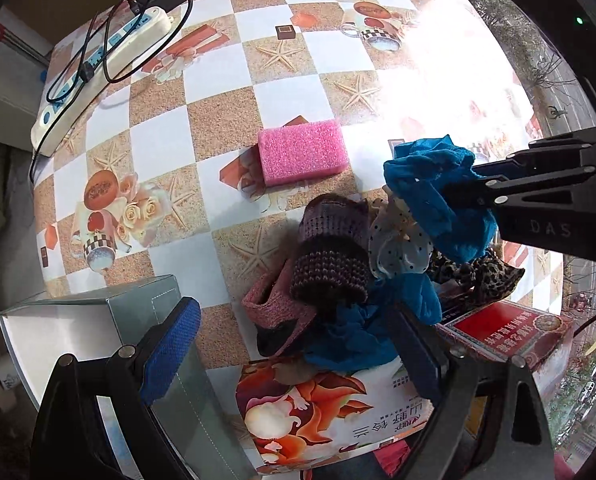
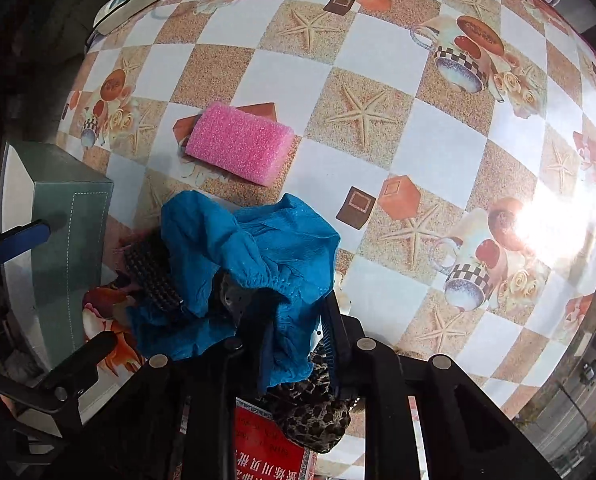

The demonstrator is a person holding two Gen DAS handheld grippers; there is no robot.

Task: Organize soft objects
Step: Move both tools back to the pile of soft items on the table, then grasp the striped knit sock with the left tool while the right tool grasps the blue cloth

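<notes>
My right gripper is shut on a blue cloth and holds it above a pile of soft things; it also shows in the left wrist view, gripping the blue cloth. The pile holds a dark knitted piece, a pink knitted piece, a white dotted fabric, a leopard-print fabric and more blue fabric. A pink sponge lies alone on the table beyond; the right wrist view shows it too. My left gripper is open, near the pile.
The pile rests on a floral box and a red box. A grey-green box stands at left by my left gripper. A white power strip with black cables lies at the table's far left. The checkered tablecloth covers the table.
</notes>
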